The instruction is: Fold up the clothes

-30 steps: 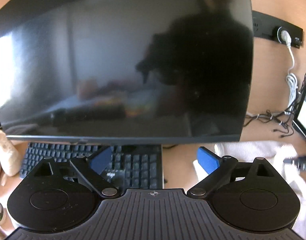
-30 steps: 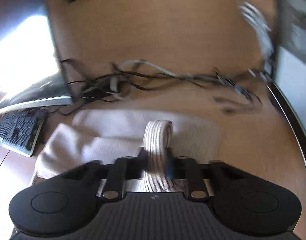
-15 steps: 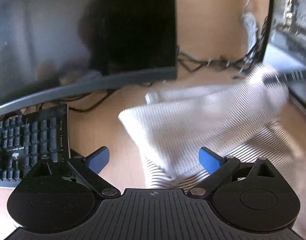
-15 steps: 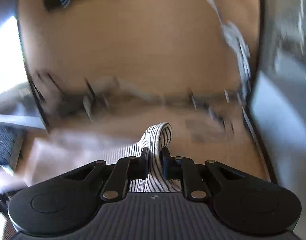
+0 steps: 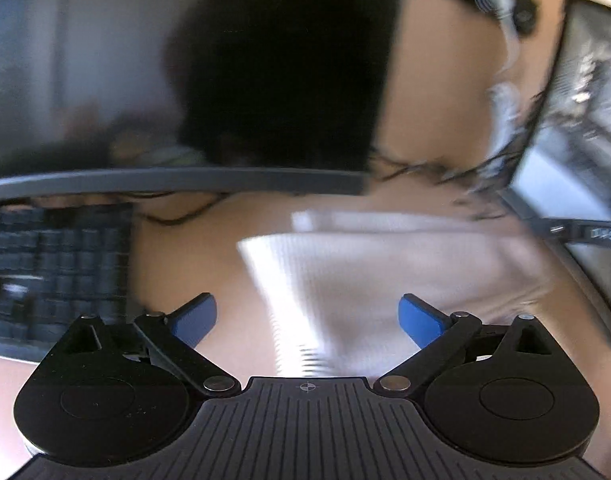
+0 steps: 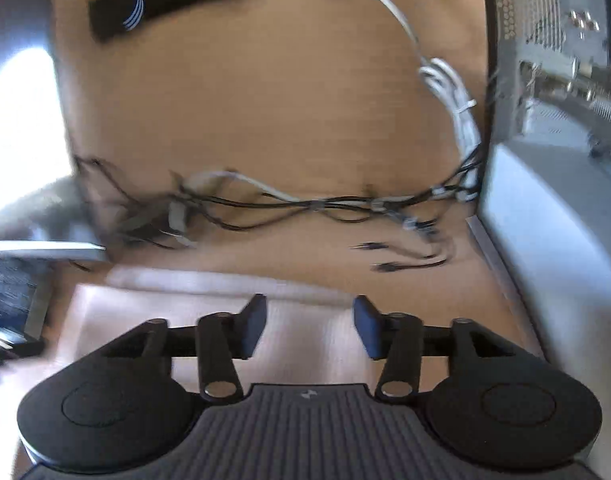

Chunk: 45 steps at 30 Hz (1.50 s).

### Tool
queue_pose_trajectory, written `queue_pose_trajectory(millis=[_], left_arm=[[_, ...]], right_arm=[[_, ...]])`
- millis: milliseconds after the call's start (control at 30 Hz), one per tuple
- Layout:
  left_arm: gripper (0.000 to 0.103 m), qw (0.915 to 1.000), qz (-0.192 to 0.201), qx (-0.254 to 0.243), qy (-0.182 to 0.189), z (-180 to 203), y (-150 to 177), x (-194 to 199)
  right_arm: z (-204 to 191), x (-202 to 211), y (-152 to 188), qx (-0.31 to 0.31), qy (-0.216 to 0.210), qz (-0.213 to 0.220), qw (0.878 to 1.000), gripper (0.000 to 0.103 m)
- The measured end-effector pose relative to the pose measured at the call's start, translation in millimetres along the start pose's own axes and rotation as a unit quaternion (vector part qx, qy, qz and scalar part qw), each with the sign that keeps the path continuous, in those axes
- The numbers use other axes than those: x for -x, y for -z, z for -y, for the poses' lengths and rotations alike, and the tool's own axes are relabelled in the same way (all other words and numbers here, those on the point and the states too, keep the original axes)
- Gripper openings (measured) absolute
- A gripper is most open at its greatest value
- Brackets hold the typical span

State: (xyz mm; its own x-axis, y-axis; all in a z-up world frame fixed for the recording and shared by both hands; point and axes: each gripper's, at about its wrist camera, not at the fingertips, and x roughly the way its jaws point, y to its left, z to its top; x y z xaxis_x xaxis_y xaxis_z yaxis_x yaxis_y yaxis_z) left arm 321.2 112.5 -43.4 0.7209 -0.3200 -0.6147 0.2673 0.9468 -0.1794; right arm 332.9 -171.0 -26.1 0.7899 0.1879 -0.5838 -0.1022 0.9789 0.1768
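A white, finely striped garment lies folded on the wooden desk, blurred by motion. It also shows in the right wrist view, pale and flat under the fingers. My left gripper is open and empty, just above the garment's near left part. My right gripper is open and empty, over the garment's far edge.
A dark monitor and a black keyboard stand to the left. A second screen and grey computer hardware stand at the right. A tangle of black and white cables lies behind the garment. A power strip sits at the back.
My right gripper has let go of the garment fold and opened. The garment has dropped flat on the desk. My left gripper has swung right from the monitor toward the garment.
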Motion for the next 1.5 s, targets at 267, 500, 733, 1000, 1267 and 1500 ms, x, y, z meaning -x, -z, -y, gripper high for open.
queue_pose_trajectory(millis=[267, 500, 733, 1000, 1267, 1500], left_arm=[[0.103, 0.995, -0.023, -0.098, -0.005, 42, 48, -23], [0.103, 0.9958, -0.016, -0.089, 0.008, 60, 62, -12], [0.103, 0.998, 0.014, -0.062, 0.003, 57, 71, 2], [0.103, 0.9996, 0.009, -0.026, -0.002, 49, 69, -1], [0.103, 1.0, -0.008, 0.003, -0.001, 41, 66, -6], [0.103, 0.9995, -0.028, 0.012, -0.002, 38, 63, -11]], right_arm=[[-22, 2, 75, 0.067, 0.025, 0.006, 0.997, 0.059], [1, 15, 91, 0.088, 0.028, 0.002, 0.996, 0.06], [-1, 37, 74, 0.138, 0.034, 0.004, 0.99, 0.061], [-62, -25, 11, 0.129, -0.048, -0.021, 0.99, 0.051], [-31, -55, 15, 0.056, -0.021, -0.103, 0.993, 0.053], [9, -14, 23, 0.041, 0.052, -0.062, 0.996, 0.053]])
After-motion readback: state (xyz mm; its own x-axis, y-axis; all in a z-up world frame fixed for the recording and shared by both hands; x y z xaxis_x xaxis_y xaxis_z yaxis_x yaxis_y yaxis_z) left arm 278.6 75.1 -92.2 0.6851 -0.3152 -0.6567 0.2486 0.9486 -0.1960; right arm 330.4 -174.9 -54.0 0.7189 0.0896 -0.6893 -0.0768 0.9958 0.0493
